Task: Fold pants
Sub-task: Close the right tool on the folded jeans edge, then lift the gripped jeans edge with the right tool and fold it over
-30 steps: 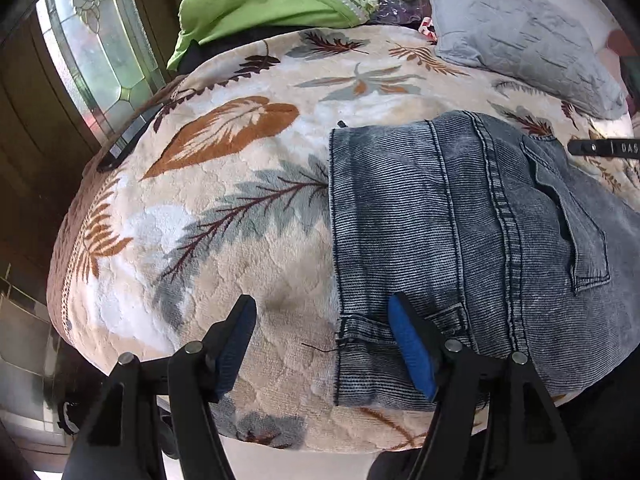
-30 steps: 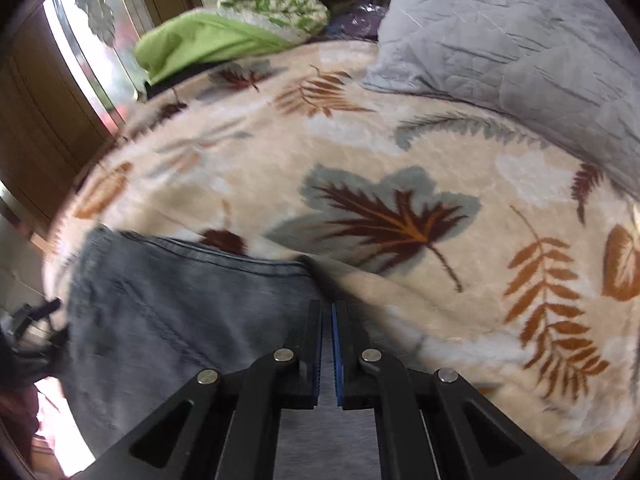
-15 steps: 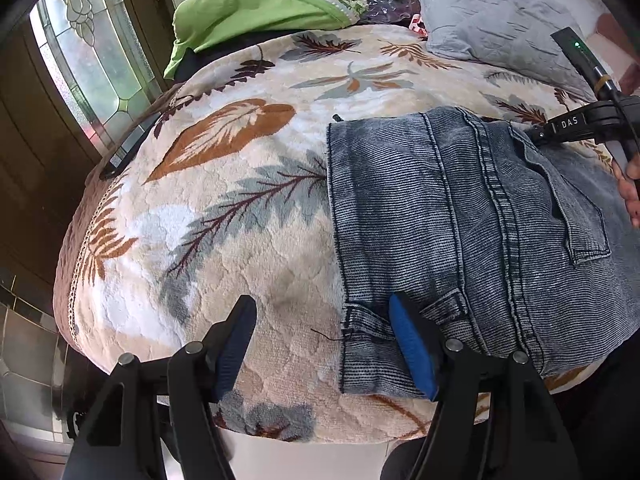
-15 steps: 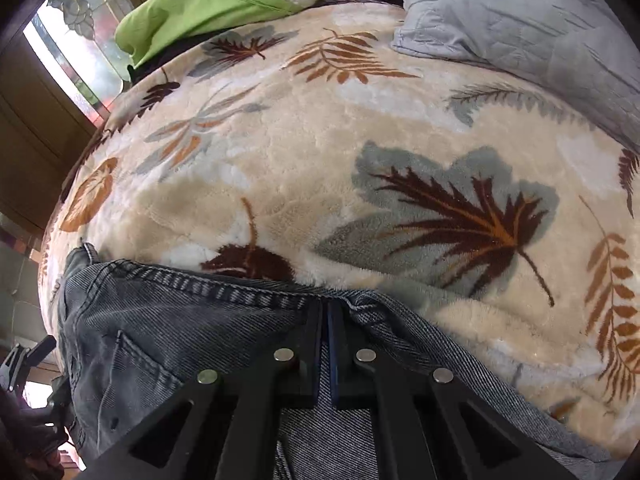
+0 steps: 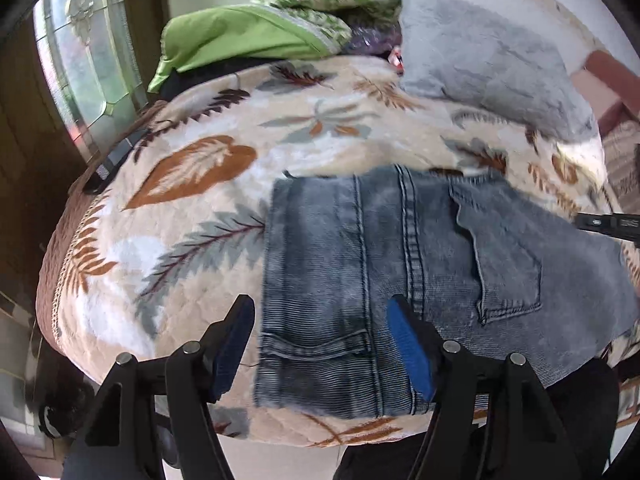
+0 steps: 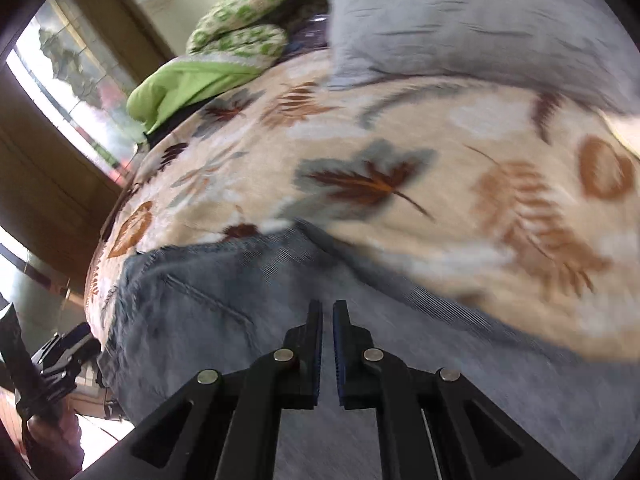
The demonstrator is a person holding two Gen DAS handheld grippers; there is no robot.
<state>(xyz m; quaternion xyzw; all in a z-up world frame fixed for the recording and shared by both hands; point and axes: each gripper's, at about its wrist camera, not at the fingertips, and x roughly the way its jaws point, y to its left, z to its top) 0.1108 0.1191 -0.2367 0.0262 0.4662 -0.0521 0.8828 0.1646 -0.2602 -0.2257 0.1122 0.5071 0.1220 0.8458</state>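
On the near edge of the leaf-print blanket [image 5: 192, 240] your jeans [image 5: 400, 248] lie flat, back pocket [image 5: 504, 264] up, waistband end toward the left. Nothing here serves as a container; the only pile is the green bedding [image 5: 240, 36] heaped at the far left, with a grey pillow [image 5: 480, 52] far right.

Both views are smeared by blur, the right wrist view worst, so seams and the denim's far edge are hard to read there. Your right tool shows in the left view only as a dark tip cut off at the right edge.

Your left gripper [image 5: 320, 340] hovers wide open over the jeans' near left corner, one pad off the cloth. Your right gripper [image 6: 327, 344] sits low over the denim, jaws narrowed to a thin slit; you cannot tell whether fabric is pinched.
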